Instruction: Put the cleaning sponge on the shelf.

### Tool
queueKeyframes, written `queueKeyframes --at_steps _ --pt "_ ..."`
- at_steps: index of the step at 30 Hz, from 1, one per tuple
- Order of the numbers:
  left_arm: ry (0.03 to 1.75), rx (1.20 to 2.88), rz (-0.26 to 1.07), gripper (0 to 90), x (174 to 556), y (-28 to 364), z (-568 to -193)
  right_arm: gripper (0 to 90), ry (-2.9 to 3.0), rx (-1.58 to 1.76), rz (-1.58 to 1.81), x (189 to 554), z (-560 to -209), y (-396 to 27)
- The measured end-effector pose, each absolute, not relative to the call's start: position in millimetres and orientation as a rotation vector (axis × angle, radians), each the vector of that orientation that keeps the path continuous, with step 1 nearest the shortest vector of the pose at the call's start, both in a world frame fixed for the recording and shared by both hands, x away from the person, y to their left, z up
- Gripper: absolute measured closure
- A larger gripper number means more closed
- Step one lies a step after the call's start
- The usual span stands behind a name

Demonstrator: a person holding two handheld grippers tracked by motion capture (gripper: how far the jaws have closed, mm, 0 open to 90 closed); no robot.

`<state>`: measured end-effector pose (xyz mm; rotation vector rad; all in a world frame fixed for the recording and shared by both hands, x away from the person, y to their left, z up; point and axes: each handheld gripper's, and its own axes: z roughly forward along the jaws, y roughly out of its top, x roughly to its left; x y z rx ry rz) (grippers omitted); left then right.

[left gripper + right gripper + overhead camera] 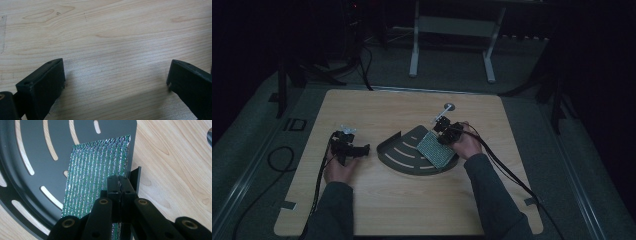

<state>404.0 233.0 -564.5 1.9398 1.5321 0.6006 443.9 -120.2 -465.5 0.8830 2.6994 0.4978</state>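
A black fan-shaped tray with curved slots lies in the middle of the wooden table. A glittery green-silver mesh sheet rests on the tray's right part. My right gripper is at the sheet's far right edge. In the right gripper view its jaws are pressed together on the sheet's edge, beside the tray's upturned lip, so the right gripper is shut on it. My left gripper sits left of the tray. Its jaws stand wide apart over bare wood, so the left gripper is open and holds nothing.
A round metal-ringed hole sits in the table behind the right gripper. Beyond the table's far edge stand white frame legs on dark carpet. Cables loop on the floor at left. Bare wood runs along the table's front.
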Motion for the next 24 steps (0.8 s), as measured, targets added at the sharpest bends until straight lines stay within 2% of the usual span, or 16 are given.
queueKeyframes --at_steps 20,24 --pt "1.532 1.94 0.6 2.2 404.0 233.0 -564.5 84.4 2.68 0.893 0.455 444.0 -469.2 -119.9" --pt "1.532 1.94 0.6 2.2 404.0 233.0 -564.5 73.8 2.656 0.898 0.471 441.6 -465.3 -122.0"
